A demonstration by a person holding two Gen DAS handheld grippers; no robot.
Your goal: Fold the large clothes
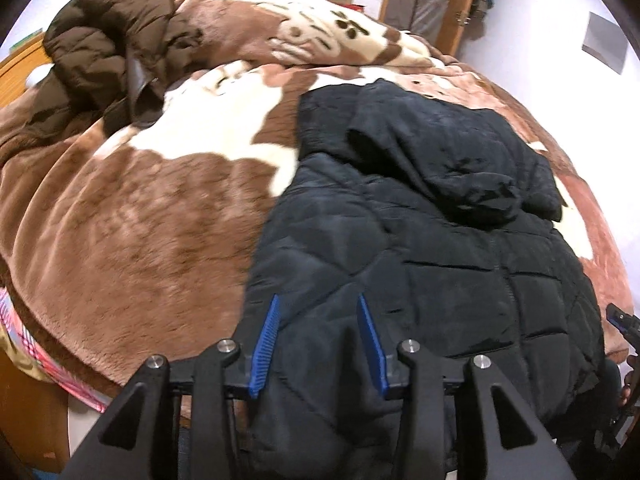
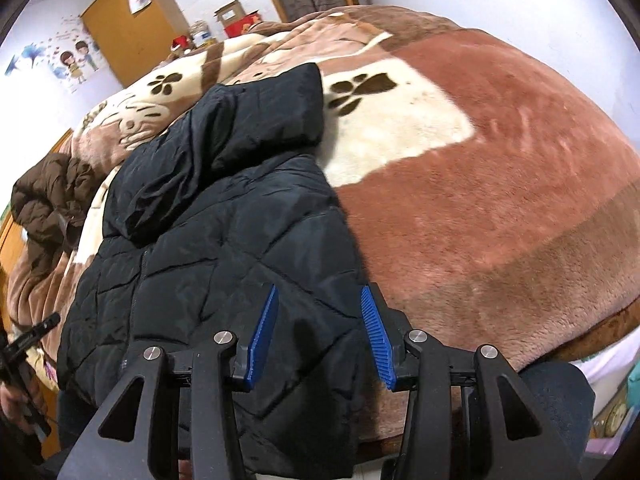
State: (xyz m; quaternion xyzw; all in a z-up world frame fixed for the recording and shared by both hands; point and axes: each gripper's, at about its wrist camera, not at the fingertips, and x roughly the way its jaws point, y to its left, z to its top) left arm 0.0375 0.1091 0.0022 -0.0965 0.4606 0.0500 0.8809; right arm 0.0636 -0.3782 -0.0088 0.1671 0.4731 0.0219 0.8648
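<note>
On top of the bed, a big brown and cream paw-print blanket covers everything, with the black quilted jacket laid out flat on it, hood flopped over at the far end, and a brown puffer coat bunched up way off to the side. Left gripper and right gripper both hang over the jacket's near hem, blue pads apart, nothing pinched between them
</note>
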